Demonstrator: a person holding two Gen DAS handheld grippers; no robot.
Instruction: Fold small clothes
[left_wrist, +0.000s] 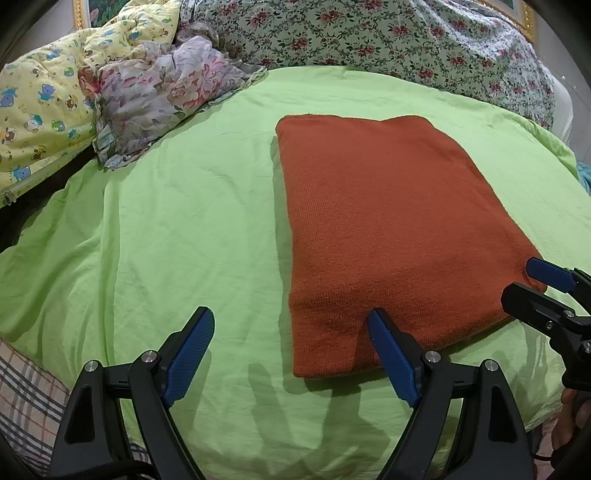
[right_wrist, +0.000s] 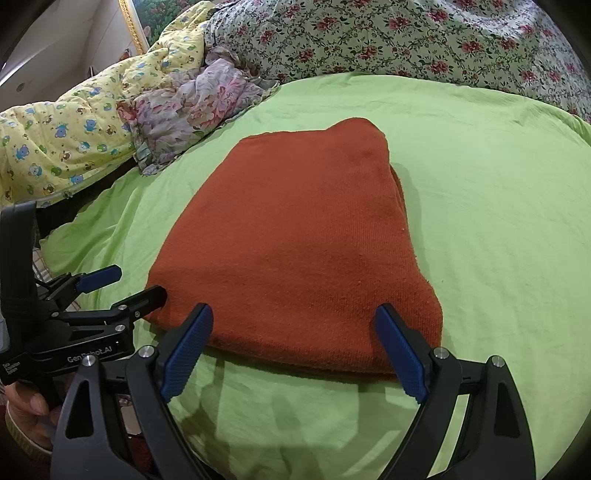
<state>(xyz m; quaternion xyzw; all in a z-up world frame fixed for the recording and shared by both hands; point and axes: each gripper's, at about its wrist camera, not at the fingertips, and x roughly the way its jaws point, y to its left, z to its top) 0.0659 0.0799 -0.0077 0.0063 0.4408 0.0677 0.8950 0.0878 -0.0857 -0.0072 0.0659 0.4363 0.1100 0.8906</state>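
A rust-orange knit garment lies folded into a flat rectangle on the light green sheet; it also shows in the right wrist view. My left gripper is open and empty, hovering at the garment's near left corner. My right gripper is open and empty, just above the garment's near edge. The right gripper also shows at the right edge of the left wrist view, at the garment's near right corner. The left gripper shows at the left of the right wrist view.
A crumpled floral cloth and a yellow cartoon-print quilt lie at the back left. A green floral duvet runs along the back. A plaid cloth shows at the near left. The green sheet spreads right of the garment.
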